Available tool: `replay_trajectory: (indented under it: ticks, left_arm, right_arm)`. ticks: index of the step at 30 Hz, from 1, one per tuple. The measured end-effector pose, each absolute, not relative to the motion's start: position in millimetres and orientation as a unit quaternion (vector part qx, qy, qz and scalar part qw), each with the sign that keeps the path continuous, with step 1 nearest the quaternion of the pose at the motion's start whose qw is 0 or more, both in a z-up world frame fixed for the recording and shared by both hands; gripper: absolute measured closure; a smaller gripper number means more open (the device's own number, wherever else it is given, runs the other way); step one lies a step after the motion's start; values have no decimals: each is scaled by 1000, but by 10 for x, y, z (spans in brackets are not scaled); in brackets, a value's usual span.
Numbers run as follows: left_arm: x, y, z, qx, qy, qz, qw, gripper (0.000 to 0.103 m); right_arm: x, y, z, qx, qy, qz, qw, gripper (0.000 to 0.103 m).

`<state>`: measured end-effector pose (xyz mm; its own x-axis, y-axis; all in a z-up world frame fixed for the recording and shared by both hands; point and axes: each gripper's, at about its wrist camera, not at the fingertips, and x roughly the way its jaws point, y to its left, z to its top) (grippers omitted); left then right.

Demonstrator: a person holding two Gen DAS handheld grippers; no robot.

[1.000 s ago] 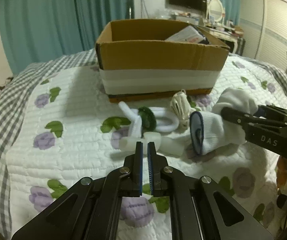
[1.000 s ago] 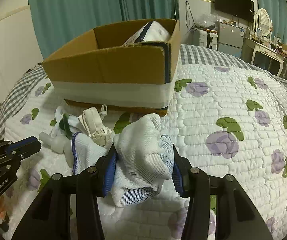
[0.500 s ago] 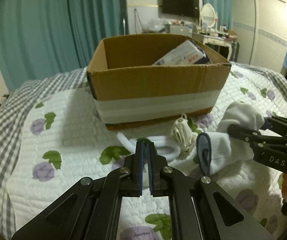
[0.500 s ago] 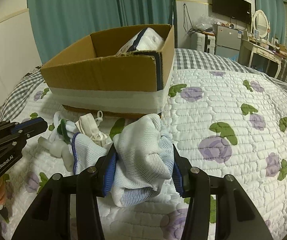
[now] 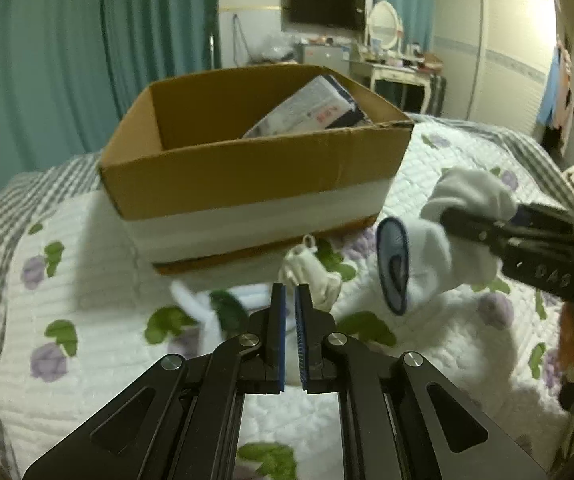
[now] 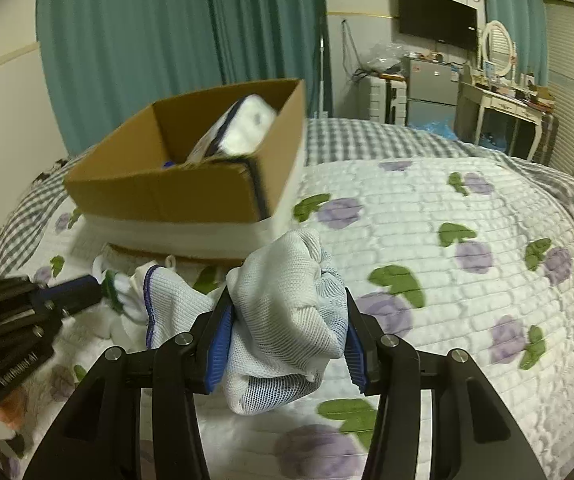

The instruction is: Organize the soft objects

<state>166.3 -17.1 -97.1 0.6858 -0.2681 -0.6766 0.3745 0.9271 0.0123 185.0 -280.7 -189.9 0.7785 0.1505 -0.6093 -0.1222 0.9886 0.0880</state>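
Note:
My right gripper (image 6: 287,304) is shut on a white mesh glove with a blue cuff (image 6: 283,320) and holds it above the quilt; the glove also shows in the left wrist view (image 5: 439,240). My left gripper (image 5: 290,292) is shut and empty, raised in front of an open cardboard box (image 5: 247,172) that holds a white packet (image 5: 307,112). The box also shows in the right wrist view (image 6: 191,184). On the quilt by the box lie a cream pouch (image 5: 311,276) and white tubing with a green piece (image 5: 223,308).
The bed has a white quilt with purple flowers (image 6: 467,260) and a grey checked cover (image 5: 3,216). Teal curtains (image 6: 167,40) hang behind. A dresser with a mirror (image 6: 499,92) and a wardrobe (image 5: 507,60) stand at the back right.
Both grippers have risen, so the views now look down into the box. The right gripper has carried the glove up and closer to the box. The left gripper stays shut.

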Motion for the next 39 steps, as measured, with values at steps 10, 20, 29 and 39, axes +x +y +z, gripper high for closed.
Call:
replay_trajectory:
  ticks: [10,20,29,39]
  left_arm:
    - [1889,-508,-1148,62,382,-207,899,95]
    - [2080,-492,-1321,34,409,-187,892,94]
    - [1552,-156,-640,56,317,-165,932,94]
    - [1601,251,-180,47,269,-130,953,48]
  right_arm:
    - [1860,-3068,-1818,41,317,52,946,55]
    - [1843,-3050,-1817,35,316,55,946,55]
    - [1732,-2774,-1062,17,249,82,965,55]
    - [2746,-1808,-598,-30,252,124,959,52]
